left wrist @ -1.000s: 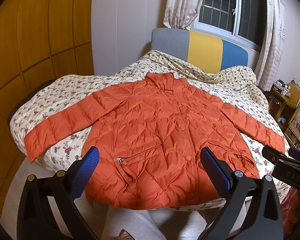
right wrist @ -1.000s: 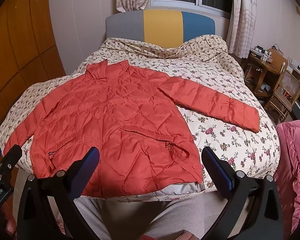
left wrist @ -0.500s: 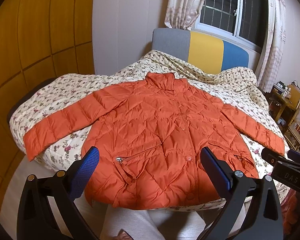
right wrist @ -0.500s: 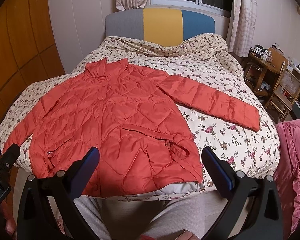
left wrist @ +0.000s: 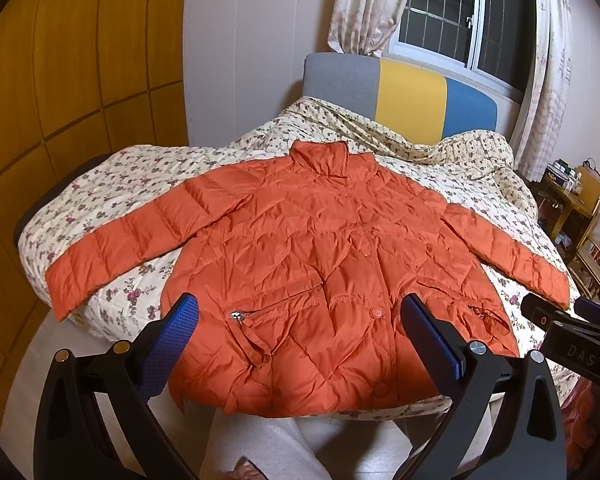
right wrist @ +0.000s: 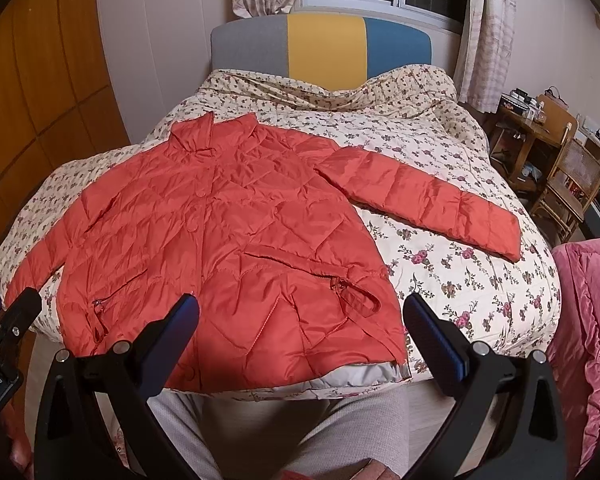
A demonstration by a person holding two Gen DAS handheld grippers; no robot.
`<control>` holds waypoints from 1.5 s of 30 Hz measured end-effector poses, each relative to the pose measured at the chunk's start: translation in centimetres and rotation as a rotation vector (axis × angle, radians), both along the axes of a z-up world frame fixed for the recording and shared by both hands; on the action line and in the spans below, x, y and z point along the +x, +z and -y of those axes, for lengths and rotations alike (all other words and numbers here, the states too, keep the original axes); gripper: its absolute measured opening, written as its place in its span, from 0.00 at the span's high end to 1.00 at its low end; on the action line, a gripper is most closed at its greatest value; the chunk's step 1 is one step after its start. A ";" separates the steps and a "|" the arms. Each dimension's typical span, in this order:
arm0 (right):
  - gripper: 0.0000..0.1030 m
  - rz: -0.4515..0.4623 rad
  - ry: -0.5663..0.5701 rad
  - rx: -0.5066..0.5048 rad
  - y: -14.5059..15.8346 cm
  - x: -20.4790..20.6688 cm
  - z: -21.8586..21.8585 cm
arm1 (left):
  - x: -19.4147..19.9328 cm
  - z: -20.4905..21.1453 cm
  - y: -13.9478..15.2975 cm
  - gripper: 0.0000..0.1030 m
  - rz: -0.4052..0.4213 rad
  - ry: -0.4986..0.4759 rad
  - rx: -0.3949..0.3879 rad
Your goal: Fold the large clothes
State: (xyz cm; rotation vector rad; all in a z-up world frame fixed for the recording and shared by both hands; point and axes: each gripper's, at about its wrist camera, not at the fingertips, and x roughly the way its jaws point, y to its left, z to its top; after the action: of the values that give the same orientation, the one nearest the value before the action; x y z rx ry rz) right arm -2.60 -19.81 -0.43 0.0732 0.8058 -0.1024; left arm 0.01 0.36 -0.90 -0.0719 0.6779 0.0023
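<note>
With both our left gripper [left wrist: 296,324] and right gripper [right wrist: 300,324] spread wide and holding nothing above the near hem, we judge folding hasn't begun; next comes pinching a sleeve cuff. Beyond, the orange puffer jacket [left wrist: 320,248] lies buttoned, sleeves outstretched, on the floral bed [right wrist: 440,152].

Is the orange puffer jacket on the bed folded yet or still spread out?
Spread out, not folded. The orange quilted puffer jacket lies flat, front up, both sleeves extended sideways on the floral bedspread.
</note>
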 end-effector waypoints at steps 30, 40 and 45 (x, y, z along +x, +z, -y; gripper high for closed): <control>0.02 -0.031 -0.015 -0.005 -1.1 0.8 0.4 | 1.0 0.4 -1.5 0.03 -0.056 -0.002 -0.002; 0.02 -0.054 -0.077 0.061 -4.7 4.2 4.1 | 4.1 -0.7 -4.4 0.03 -0.123 -0.027 -0.064; 0.02 0.001 -0.032 0.224 -7.5 7.3 8.6 | 7.4 -1.1 -7.0 0.03 -0.160 -0.013 0.018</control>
State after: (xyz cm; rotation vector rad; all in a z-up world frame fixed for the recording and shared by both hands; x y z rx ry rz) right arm 4.71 -28.42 -7.98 0.2974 0.8126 -0.0422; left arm 7.36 1.50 -7.87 -0.0502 0.8386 0.0016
